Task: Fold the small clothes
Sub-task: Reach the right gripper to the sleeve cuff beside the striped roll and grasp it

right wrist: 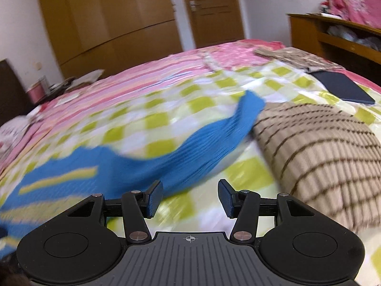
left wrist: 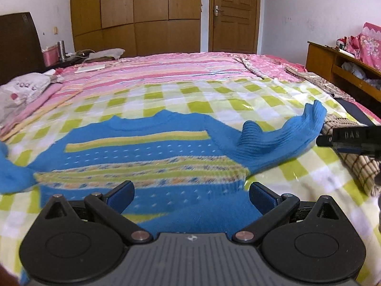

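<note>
Both grippers spread, left gripper (left wrist: pixel 191 196) over blue sweater (left wrist: pixel 147 157), right gripper (right wrist: pixel 190 197) beside its sleeve (right wrist: pixel 214 138), brown checked cloth (right wrist: pixel 321 157) alongside.

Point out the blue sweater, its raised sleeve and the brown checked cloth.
blue sweater (left wrist: pixel 147 147): left wrist view, chest panel.
raised sleeve (right wrist: pixel 221 133): right wrist view, ribbed middle.
brown checked cloth (right wrist: pixel 321 157): right wrist view, top surface.

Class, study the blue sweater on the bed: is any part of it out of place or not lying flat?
Yes. The blue sweater lies mostly flat on the checked sheet, but its right sleeve is rumpled, humped up with the cuff curling upward beside the folded brown plaid cloth. Both grippers, left and right, are open and hold nothing.
</note>
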Available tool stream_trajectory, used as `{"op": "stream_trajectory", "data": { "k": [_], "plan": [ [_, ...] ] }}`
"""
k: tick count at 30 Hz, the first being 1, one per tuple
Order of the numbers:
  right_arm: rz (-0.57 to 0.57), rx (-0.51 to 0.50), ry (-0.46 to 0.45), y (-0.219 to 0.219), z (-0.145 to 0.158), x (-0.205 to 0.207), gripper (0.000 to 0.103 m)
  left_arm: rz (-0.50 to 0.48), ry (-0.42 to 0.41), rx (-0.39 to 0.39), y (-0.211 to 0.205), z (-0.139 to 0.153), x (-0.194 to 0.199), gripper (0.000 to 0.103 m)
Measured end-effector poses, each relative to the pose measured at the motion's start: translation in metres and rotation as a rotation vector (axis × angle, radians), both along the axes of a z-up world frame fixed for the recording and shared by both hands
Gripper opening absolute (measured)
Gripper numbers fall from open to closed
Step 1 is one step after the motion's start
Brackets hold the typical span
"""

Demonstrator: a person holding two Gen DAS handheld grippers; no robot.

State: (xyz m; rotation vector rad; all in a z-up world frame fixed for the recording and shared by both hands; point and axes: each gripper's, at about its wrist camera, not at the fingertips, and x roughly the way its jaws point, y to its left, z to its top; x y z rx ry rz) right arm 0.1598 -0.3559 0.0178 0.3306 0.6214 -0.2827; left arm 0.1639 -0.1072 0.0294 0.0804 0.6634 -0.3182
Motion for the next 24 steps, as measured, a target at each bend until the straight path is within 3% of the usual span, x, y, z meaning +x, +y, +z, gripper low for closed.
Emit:
{"op": "stream_trajectory", "data": {
  "k": [9,13,17,20,24],
  "plan": [
    [-0.201,0.15,0.012,-0.078,-0.022,0.05,0.051,-0.047,-0.012,0.01,-0.02,-0.012,0.023,0.103],
    [-0.21,0.155,0.004,-0.079,-0.025,0.066,0.051,-0.065,-0.003,0.019,-0.02,-0.017,0.023,0.103],
    [-0.193,0.289,-0.022,-0.075,-0.028,0.066,0.051,-0.076,-0.009,0.023,-0.015,-0.018,0.02,0.103],
    [-0.238,0.242,0.015,-0.074,-0.035,0.07,0.049,-0.082,-0.017,0.021,-0.012,-0.017,0.018,0.103],
    [-0.286,0.283,-0.02,-0.086,-0.041,0.073,0.047,-0.095,-0.04,0.031,-0.004,-0.013,0.013,0.103]
  ]
}}
